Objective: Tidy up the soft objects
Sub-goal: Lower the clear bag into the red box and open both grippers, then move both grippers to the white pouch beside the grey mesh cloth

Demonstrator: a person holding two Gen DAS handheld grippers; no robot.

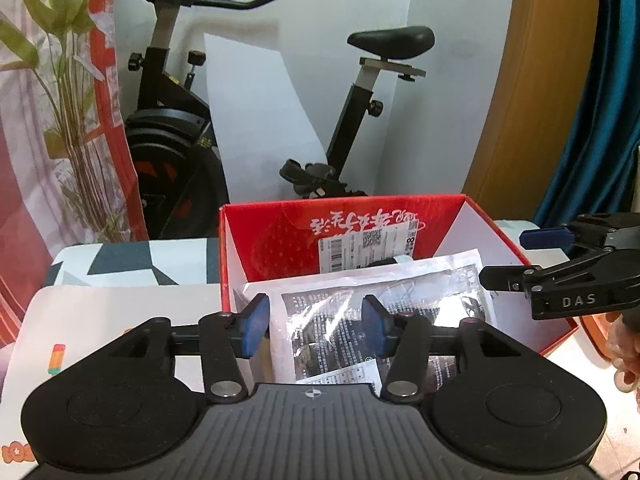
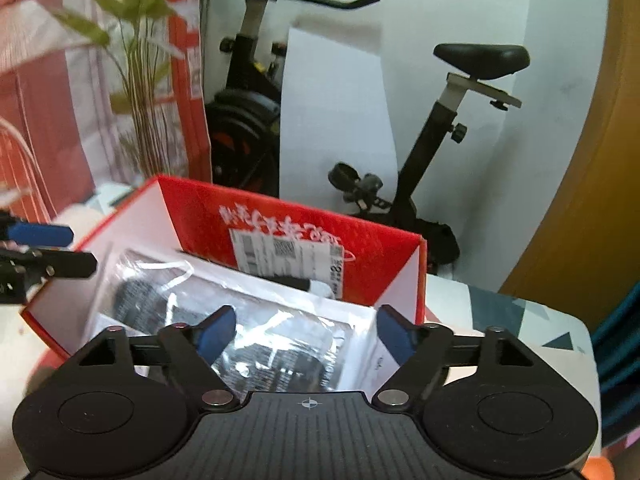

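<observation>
A clear plastic packet (image 1: 360,304) holding a dark soft item and a printed sheet lies in an open red cardboard box (image 1: 280,224), leaning over its near edge. My left gripper (image 1: 316,324) is open above the packet's near end, its blue pads on either side without touching. My right gripper (image 2: 306,330) is open over the same packet (image 2: 280,344) from the other side of the box (image 2: 400,248). The right gripper also shows in the left wrist view (image 1: 516,256) at the box's right wall, and the left gripper shows at the left edge of the right wrist view (image 2: 52,248).
The box stands on a table with a patterned cloth (image 1: 120,260). Behind it are an exercise bike (image 1: 172,120), a white wall (image 1: 448,100), a plant (image 1: 68,80) against a red-and-white curtain on the left, and a wooden door (image 1: 540,80) on the right.
</observation>
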